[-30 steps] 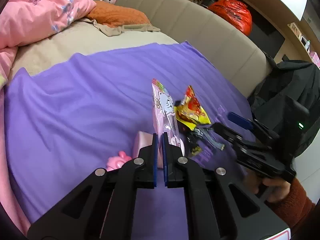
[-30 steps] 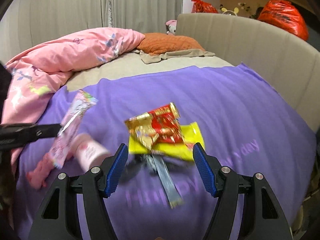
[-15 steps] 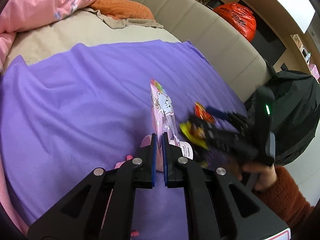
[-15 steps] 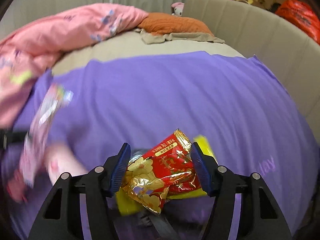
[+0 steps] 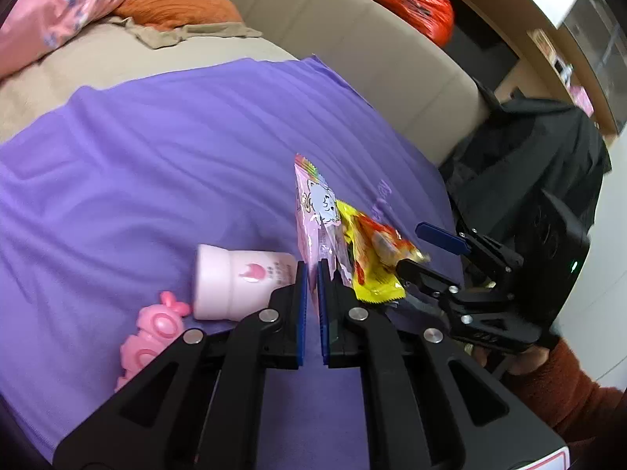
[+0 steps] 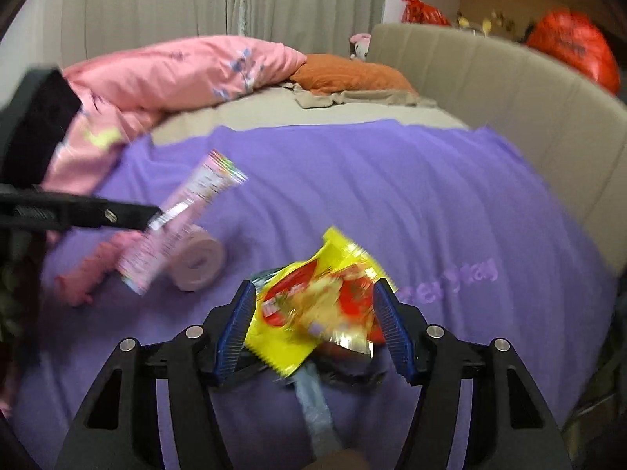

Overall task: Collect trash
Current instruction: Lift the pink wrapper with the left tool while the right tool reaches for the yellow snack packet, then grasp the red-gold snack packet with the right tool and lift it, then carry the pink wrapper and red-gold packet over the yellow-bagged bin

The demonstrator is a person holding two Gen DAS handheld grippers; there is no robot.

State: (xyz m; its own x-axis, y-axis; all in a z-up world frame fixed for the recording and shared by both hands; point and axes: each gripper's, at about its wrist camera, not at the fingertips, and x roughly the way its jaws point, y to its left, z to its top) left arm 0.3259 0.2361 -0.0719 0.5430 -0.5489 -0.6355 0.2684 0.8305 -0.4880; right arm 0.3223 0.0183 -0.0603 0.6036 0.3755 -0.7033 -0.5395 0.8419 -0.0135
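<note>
Left gripper (image 5: pixel 309 274) was clenched on a pink snack wrapper (image 5: pixel 313 211), pinching its lower part so that the long, flat packet stood nearly upright above the purple blanket (image 5: pixel 156 164), its rainbow-striped crimped end pointing up and away. From the right wrist view the same wrapper (image 6: pixel 184 227) ran diagonally, upper end toward the pillows. It looked like glossy printed film with a cartoon animal on the face.

Right gripper (image 6: pixel 313 325) had its blue ridged pads (image 6: pixel 235 329) spread wide on either side of a crumpled yellow and red foil snack bag (image 6: pixel 313 309). Motion blur left it unclear whether the pads pressed on the bag or merely flanked it. The bag's long axis ran roughly across the fingers, a serrated yellow edge toward the left pad. Beneath it lay a grey-blue strip of wrapper (image 6: pixel 317 411) pointing toward the camera, on the blanket.

Just beside the pink wrapper, a small pink plastic bottle (image 5: pixel 239 282) lay on its side, wide end toward the camera in the right view, and a pink moulded toy (image 5: pixel 149 333) lay next to it. Farther off were a pink quilt (image 6: pixel 188 70), an orange pillow (image 6: pixel 348 74), the beige padded bed frame (image 6: pixel 509 90) and a red plastic bag (image 6: pixel 572 47) behind it. A black jacket (image 5: pixel 521 156) hung past the blanket's edge.
</note>
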